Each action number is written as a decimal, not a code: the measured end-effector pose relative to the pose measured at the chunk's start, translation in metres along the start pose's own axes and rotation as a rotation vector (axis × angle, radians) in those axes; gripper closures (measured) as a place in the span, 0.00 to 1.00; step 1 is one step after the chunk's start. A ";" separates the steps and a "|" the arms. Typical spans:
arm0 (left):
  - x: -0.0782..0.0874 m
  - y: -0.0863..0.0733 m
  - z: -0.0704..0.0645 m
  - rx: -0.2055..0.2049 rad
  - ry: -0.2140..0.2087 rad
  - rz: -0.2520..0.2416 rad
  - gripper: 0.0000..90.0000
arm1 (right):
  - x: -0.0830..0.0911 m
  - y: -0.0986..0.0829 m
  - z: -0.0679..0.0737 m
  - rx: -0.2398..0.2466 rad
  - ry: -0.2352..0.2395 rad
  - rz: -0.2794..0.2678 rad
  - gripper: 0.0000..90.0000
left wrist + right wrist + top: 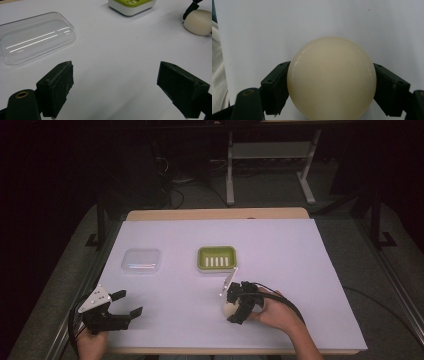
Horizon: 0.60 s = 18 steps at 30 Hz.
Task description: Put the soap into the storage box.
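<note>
Near the front edge of the worktop (300,270), seen from the high view, the right tongs (231,307) sit clamped on a cream soap bar (229,309), a little right of the middle. Toward the middle of the worktop stands a green soap dish (216,258), its slotted tray bare; left of it lies a clear lid (142,260), flat on the white surface. The left tongs (127,304) hover near the front left corner, jaws apart and holding nothing.

In the left gripper view, the two black jaws stand wide apart over bare white surface. The clear lid (35,37) lies ahead to one side, the green soap dish (132,6) farther off, and the cream soap bar (198,22) at the frame's edge.

In the right gripper view, both jaws press against the sides of the cream soap bar (332,77), with white surface behind it.

By my judgement the grasp is made. Carrying the bar to the dish, and perhaps covering it with the lid, is left.
</note>
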State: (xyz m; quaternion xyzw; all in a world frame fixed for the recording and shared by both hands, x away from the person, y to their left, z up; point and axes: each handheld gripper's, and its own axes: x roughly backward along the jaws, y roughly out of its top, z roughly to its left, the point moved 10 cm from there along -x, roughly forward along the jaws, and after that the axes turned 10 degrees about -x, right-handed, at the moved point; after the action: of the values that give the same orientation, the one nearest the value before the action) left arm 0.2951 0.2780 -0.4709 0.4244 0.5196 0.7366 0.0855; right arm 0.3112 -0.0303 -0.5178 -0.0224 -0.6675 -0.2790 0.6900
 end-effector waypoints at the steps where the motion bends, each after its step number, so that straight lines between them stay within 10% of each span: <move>1: 0.000 0.000 0.000 0.001 0.000 -0.001 0.14 | 0.000 0.000 0.000 -0.001 -0.002 0.002 0.25; 18: 0.000 0.000 -0.001 -0.004 -0.003 0.002 0.14 | 0.018 0.019 -0.007 0.000 -0.003 -0.035 0.25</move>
State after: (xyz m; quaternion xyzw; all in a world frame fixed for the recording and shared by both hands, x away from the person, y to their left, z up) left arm 0.2948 0.2773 -0.4709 0.4259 0.5176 0.7370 0.0864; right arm 0.3251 -0.0232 -0.4954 -0.0108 -0.6688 -0.2910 0.6840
